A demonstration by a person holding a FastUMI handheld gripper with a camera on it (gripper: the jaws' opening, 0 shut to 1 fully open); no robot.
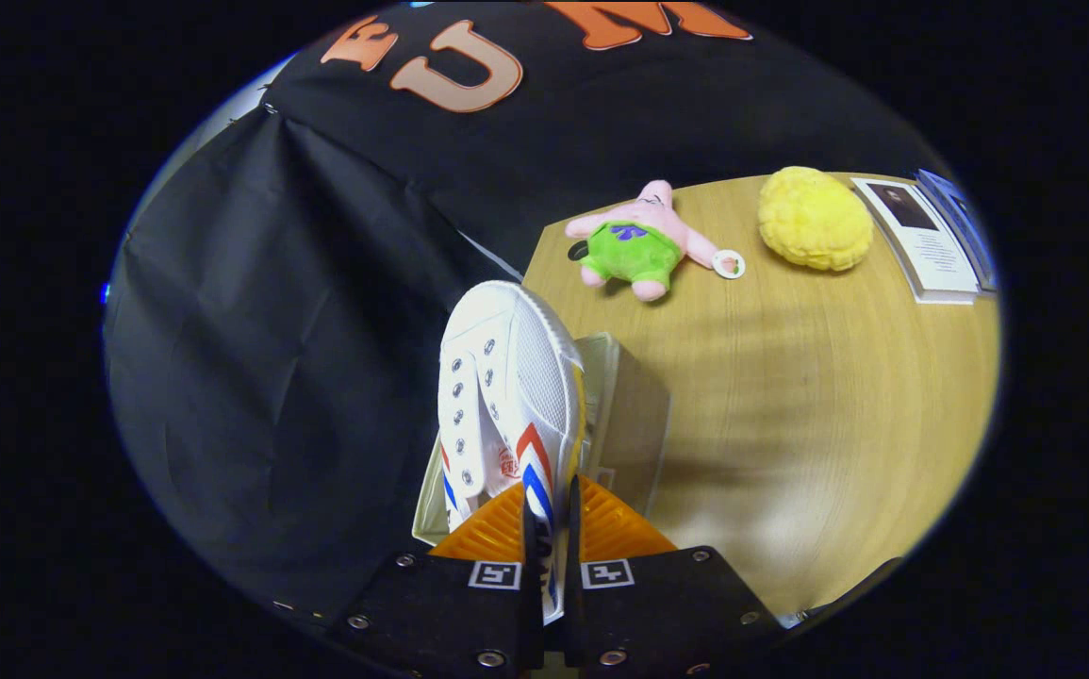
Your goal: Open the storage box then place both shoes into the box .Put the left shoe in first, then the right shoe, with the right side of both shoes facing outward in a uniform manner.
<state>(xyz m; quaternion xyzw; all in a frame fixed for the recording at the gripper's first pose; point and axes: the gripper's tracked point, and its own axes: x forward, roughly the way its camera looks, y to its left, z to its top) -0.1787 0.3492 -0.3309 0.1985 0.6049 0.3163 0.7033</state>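
Observation:
My gripper (pixel 551 528) is shut on the side wall of a white canvas shoe (pixel 506 377) with red and blue stripes. Both fingers pinch the shoe's upper near its heel, and the toe points away from me. The shoe hangs in the air above the storage box (pixel 624 415), a pale cardboard box at the wooden table's corner just beyond the fingers. The shoe hides the box's opening, so its inside cannot be seen.
On the wooden table (pixel 789 415) beyond the box lie a pink and green star plush (pixel 643 247) with a white tag, a yellow fluffy ball (pixel 815 219) and a booklet (pixel 926 240) at the far edge. Black cloth hangs past the table's near corner.

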